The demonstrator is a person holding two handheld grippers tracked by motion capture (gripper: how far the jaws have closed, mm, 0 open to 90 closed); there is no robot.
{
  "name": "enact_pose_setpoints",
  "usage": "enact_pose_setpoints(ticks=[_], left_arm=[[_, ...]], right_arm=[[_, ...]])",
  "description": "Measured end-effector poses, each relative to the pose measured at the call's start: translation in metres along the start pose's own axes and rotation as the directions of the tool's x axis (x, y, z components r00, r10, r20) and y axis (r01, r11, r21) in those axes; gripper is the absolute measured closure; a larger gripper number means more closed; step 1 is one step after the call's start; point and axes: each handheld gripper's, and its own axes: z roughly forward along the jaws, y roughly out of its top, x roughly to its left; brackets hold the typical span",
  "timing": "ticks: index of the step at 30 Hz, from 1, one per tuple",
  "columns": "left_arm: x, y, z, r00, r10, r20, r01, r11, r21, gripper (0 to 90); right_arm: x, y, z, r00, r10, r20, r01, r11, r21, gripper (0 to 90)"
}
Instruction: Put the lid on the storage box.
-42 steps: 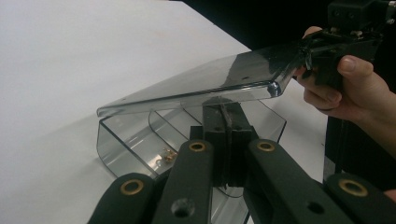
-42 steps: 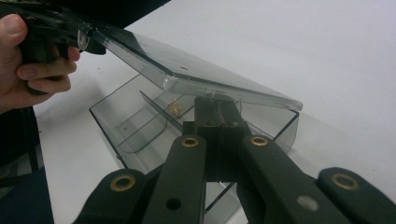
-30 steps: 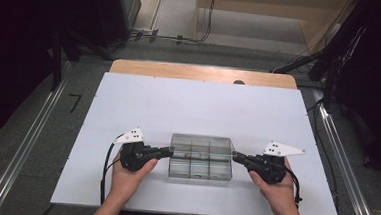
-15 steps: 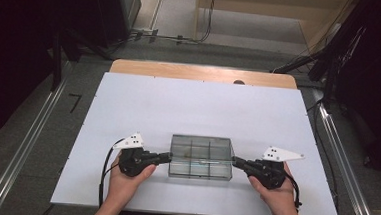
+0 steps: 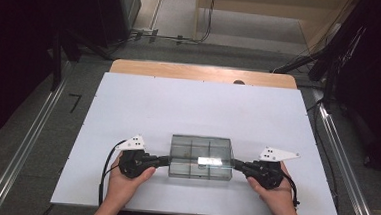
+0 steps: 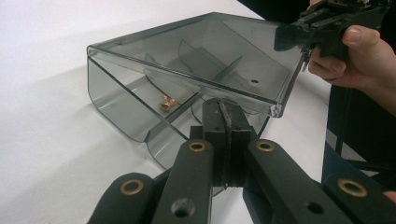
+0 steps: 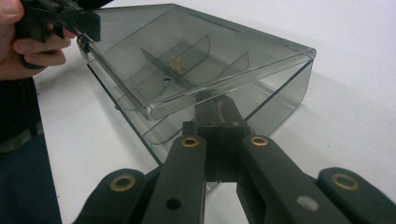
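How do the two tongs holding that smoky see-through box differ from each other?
The left tongs meet the box at its left end, the right tongs at its right end, so they point toward each other. The grey plate on the left tongs looks shorter from above; the one on the right tongs looks longer and more pointed. Both are black, held in a hand, and shut against the box's end walls.

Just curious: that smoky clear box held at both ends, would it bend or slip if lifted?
The box looks like stiff moulded plastic, so it probably won't bend. It holds little, so it is likely light. Its glossy walls could slip, and the lid might flap.
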Motion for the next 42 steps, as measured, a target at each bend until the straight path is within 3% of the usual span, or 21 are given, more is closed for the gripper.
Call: enact_pose_setpoints(ticks=[15, 42], left_arm=[[0.007, -0.004, 0.001, 0.9999, -0.012, 0.005, 0.012, 0.9993, 0.036, 90.0], [0.011, -0.006, 0.003, 0.9999, -0.007, 0.013, 0.006, 0.996, 0.089, 90.0]], right_arm=[[0.0, -0.003, 0.005, 0.9992, -0.035, 0.017, 0.035, 0.9988, 0.036, 87.9], [-0.006, -0.006, 0.003, 0.9985, -0.053, 0.013, 0.052, 0.9966, 0.064, 87.9]])
